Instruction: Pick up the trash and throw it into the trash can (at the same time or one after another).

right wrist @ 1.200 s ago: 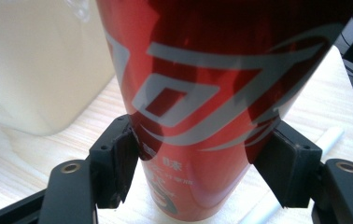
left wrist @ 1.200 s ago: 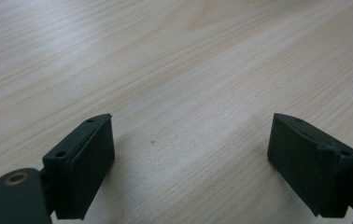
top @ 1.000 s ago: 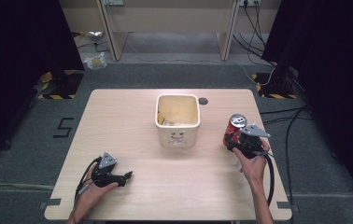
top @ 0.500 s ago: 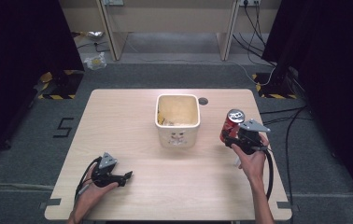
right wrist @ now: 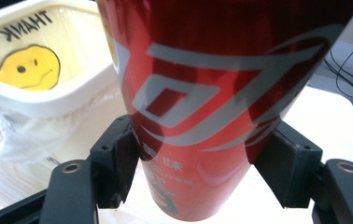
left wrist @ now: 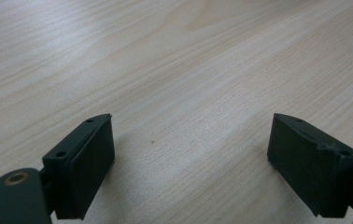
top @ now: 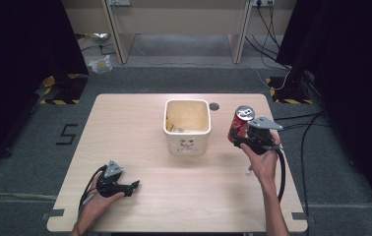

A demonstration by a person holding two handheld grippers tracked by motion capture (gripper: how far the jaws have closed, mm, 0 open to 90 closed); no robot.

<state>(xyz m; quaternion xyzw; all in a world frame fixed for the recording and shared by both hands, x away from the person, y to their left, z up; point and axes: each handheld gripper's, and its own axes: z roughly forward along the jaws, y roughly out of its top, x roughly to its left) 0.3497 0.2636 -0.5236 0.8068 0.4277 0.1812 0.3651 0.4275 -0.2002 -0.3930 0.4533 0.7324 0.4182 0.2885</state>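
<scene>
Right gripper (top: 243, 133) clamps the red can (top: 240, 124) low on its body, both pads pressed to its sides. Can upright, lifted clear of the bench (top: 125, 128), just right of the cream bin (top: 187, 129). Right forearm comes up from the bottom edge, wrist bent, hand wrapped under the gripper. Left gripper (top: 134, 185) rests low at the near-left bench area, jaws wide apart with nothing between, pointing right; left hand cupped behind it.
</scene>
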